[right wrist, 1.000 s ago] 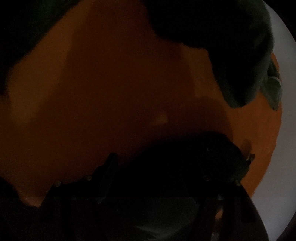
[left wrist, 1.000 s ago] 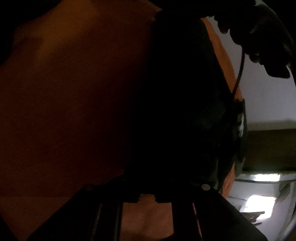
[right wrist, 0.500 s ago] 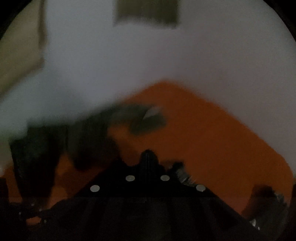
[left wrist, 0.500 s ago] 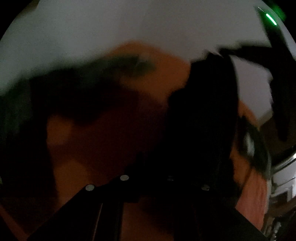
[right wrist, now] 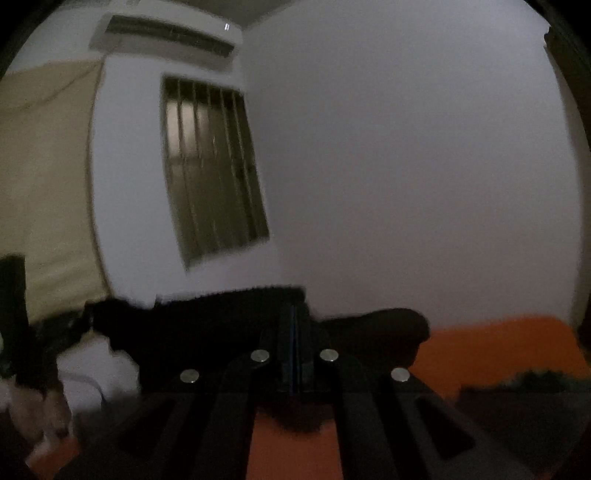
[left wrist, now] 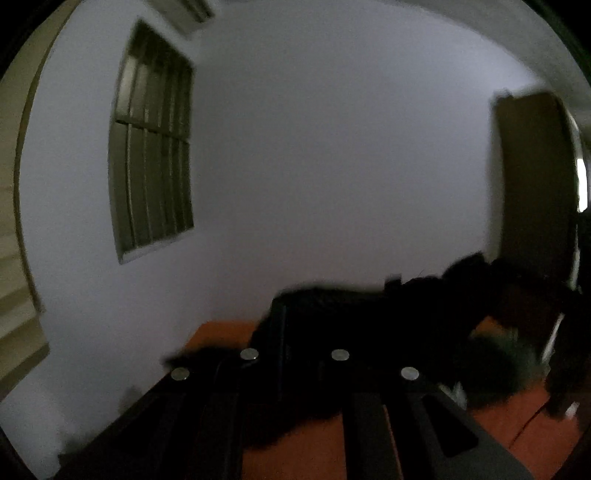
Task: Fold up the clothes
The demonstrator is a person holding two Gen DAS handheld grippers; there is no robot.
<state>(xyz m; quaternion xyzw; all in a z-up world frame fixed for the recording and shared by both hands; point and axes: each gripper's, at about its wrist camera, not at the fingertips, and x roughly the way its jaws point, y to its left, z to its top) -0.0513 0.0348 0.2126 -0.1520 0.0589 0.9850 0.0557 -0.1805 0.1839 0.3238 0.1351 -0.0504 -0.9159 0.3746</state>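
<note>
Nearest in both wrist views sits the dark body of each tool, over an orange surface (right wrist: 495, 343). The right gripper (right wrist: 293, 325) has its two fingers pressed flat together, and a dark garment (right wrist: 207, 314) is pinched between them at its top edge. The left gripper (left wrist: 284, 328) is closed nearly as tight on the same dark garment (left wrist: 424, 310). The cloth is black and too dim to show seams or print. It stretches as a band between the two tools, long axis running left to right, lifted off the orange surface; how far it hangs below I cannot tell. A second, greenish heap (left wrist: 506, 354) lies on the orange farther right. Beyond stand a pale wall (left wrist: 332, 166), a barred window (right wrist: 214, 166), an air conditioner (right wrist: 166, 35) high up, and a brown door (left wrist: 532, 177) at far right.

A second ago both cameras were buried against orange cloth in deep shadow; now they look out level across the room, with the garment raised
</note>
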